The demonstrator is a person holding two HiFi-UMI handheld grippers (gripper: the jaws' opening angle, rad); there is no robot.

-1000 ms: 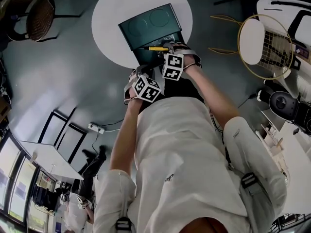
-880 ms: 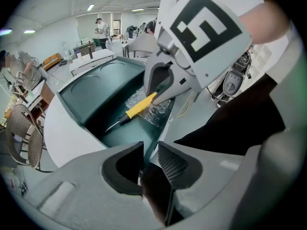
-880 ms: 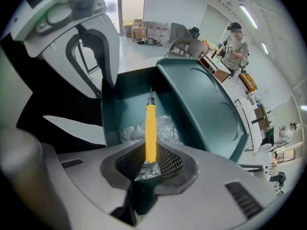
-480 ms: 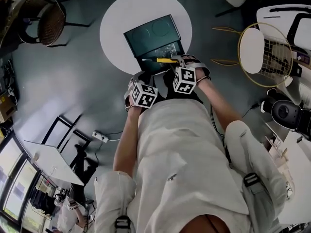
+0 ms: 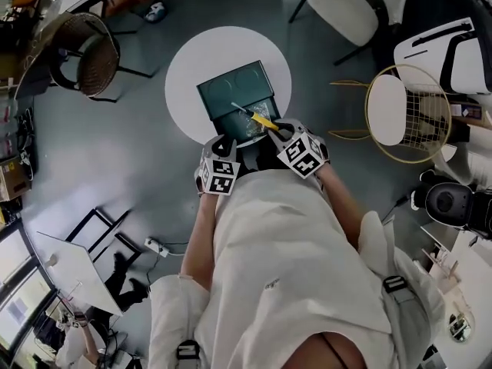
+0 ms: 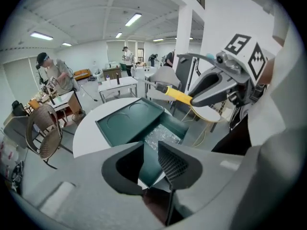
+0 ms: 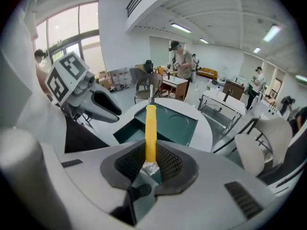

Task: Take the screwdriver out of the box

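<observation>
Head view looks down on a round white table (image 5: 188, 64) with a dark green box (image 5: 231, 91) open on it, its lid laid flat on the far side. The right gripper (image 5: 283, 129) is clamped on the yellow handle of the screwdriver (image 5: 257, 118), and the metal shaft points off to the far left over the box's near half. Seen from the left gripper view, the tool hangs in the air above the box, not touching it, and crinkled clear plastic (image 6: 163, 135) lies in the near compartment. The left gripper (image 5: 223, 142) sits just left of the right one, jaws apart, nothing between them. In the right gripper view the ribbed pads (image 7: 168, 162) press the handle from both sides.
</observation>
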